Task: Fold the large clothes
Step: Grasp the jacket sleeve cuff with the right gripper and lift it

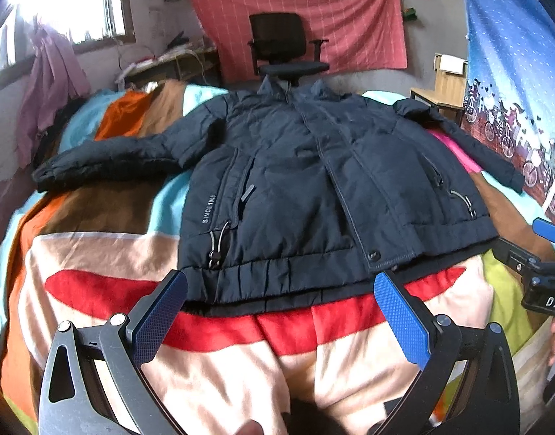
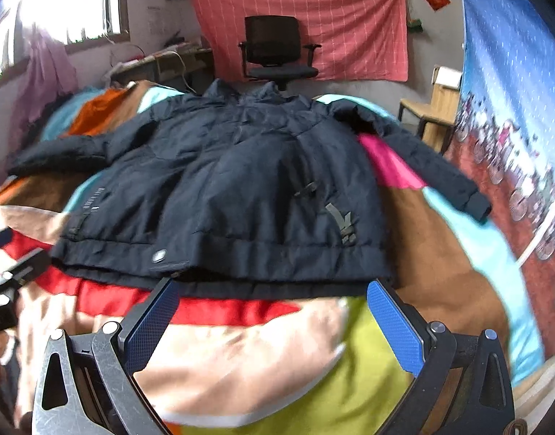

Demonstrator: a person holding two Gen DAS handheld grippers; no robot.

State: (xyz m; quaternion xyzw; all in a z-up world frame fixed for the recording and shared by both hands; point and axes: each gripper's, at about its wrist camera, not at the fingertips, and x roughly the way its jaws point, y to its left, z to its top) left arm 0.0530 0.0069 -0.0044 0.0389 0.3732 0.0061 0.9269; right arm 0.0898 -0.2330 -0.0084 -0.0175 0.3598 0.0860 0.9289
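While both grippers hover fingers apart, left gripper (image 1: 279, 311) and right gripper (image 2: 274, 317) | jacket (image 1: 306, 181) flat, near bed (image 1: 241, 373) edge | risk: slick padded hem slips or bunches.

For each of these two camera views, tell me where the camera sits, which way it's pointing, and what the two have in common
Left wrist: rides on the left gripper, looking forward along its open fingers at the hem of the dark jacket on the patchwork blanket; the right gripper juts in at the right edge.
Right wrist: rides on the right gripper, fingers open, facing the same hem from farther right; the left gripper shows at the left edge, blurred.
Shared: jacket, blanket, office chair, red wall cloth.
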